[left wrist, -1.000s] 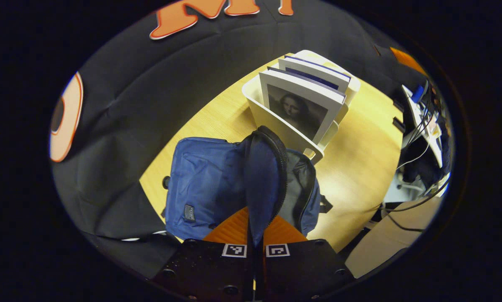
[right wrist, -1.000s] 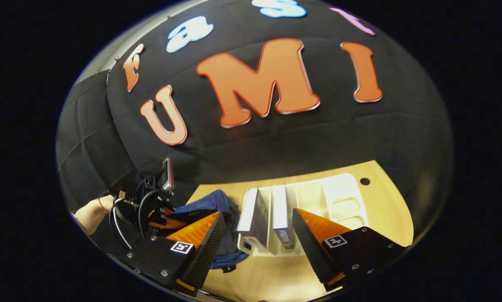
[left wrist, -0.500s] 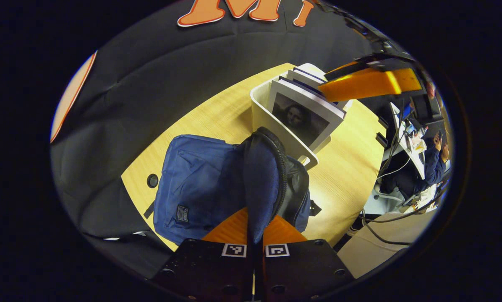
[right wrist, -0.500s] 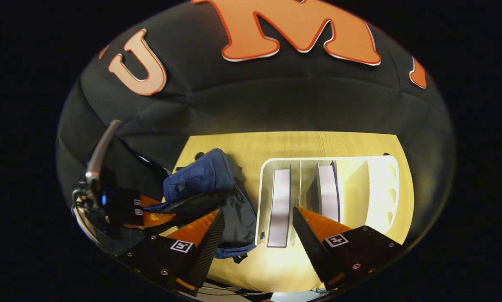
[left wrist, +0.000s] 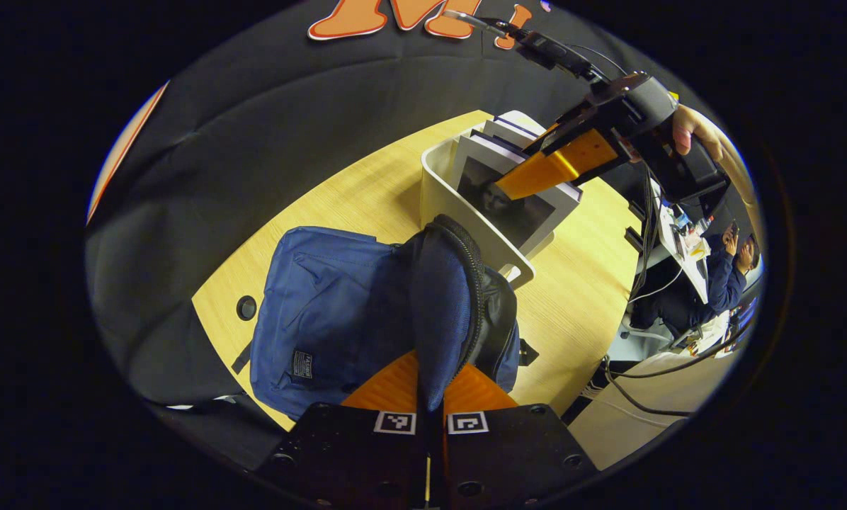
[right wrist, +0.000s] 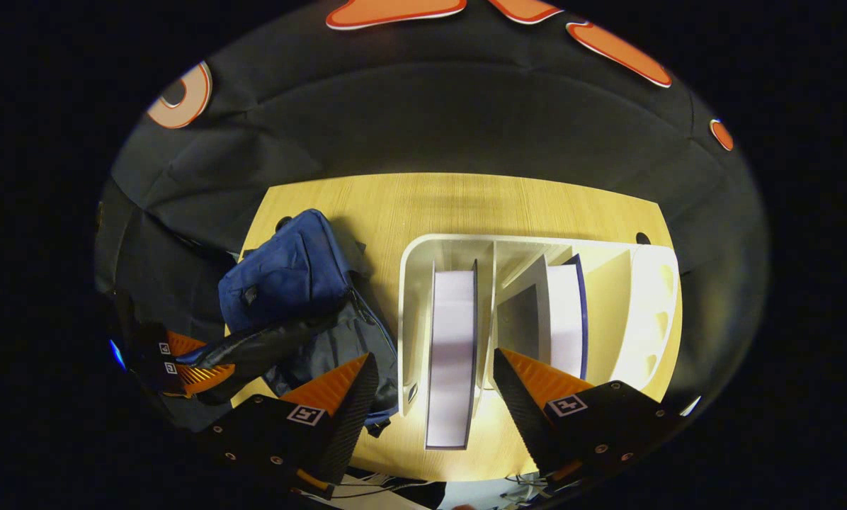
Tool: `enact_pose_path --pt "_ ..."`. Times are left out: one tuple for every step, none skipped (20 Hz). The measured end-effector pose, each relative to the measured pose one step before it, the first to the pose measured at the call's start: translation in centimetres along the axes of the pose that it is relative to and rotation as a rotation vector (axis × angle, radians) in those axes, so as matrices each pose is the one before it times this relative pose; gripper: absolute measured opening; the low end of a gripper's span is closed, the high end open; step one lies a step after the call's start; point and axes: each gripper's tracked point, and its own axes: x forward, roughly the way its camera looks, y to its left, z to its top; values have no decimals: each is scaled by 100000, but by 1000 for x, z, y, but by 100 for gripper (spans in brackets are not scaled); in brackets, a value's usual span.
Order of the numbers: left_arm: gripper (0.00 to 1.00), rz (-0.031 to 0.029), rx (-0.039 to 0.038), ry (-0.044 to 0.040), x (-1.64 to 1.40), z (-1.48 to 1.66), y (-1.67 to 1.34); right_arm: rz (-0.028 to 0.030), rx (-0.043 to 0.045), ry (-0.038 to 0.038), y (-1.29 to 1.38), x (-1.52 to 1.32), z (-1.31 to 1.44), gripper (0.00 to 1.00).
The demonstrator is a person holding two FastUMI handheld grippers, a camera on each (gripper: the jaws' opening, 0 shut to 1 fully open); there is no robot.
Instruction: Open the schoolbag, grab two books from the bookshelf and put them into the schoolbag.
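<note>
Right gripper view, book [right wrist: 452, 354] between hand-held gripper [right wrist: 434, 404] fingers

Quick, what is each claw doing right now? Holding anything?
Left claw: closed, pinching the schoolbag's flap and holding it up.
Right claw: open and empty, above the nearest book in the bookshelf.

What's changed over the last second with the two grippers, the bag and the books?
The right gripper, open, has come down over the bookshelf, its fingers now straddling the nearest book. The left gripper stays shut on the schoolbag flap, holding it up. Schoolbag and both books have not moved.
</note>
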Motion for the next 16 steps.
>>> enact_pose_path --pt "2 41 -66 -95 -41 12 143 -245 -676 1911 119 402 -249 98" --pt "2 -118 -227 -81 28 107 38 -1000 -571 2411 -16 304 -460 98" --pt "2 -194 7 -53 61 -87 -123 -929 -1410 2632 -73 636 -410 96" --pt "2 -219 148 81 -10 -12 -140 -1814 -2031 2353 -268 746 -424 91" --pt "2 -332 -14 67 -11 -98 50 -1049 -1435 1755 -462 212 -234 71" --pt "2 -440 -431 -10 14 43 -58 511 415 -1516 105 -684 655 50" --pt "2 -233 -577 -12 -2 31 25 379 -714 -1409 56 901 18 29" --pt "2 -115 -437 -18 27 -22 0 390 718 1124 -183 -386 -138 37" --pt "2 70 -159 -116 -25 -91 211 69 23 -36 -198 -133 -92 33" --pt "2 -102 -516 -110 -1 33 39 352 83 -379 -189 -262 15 33" --pt "2 -101 -512 -25 -16 -64 -95 458 -770 -1216 -80 -290 38 31" --pt "2 47 -391 89 100 -22 2 -228 -780 -1175 -271 -516 47 31" --pt "2 11 -420 -173 -21 -65 82 167 -337 -1259 -254 -588 -106 31" --pt "2 -158 -471 -388 -28 26 -14 664 -20 -1294 -108 -754 -147 31" --pt "2 -354 -356 -152 -3 16 -162 225 242 -1939 -223 -956 -51 31" --pt "3 18 -22 -13 -18 -71 -16 -145 -264 -2292 -433 -1042 -27 31"
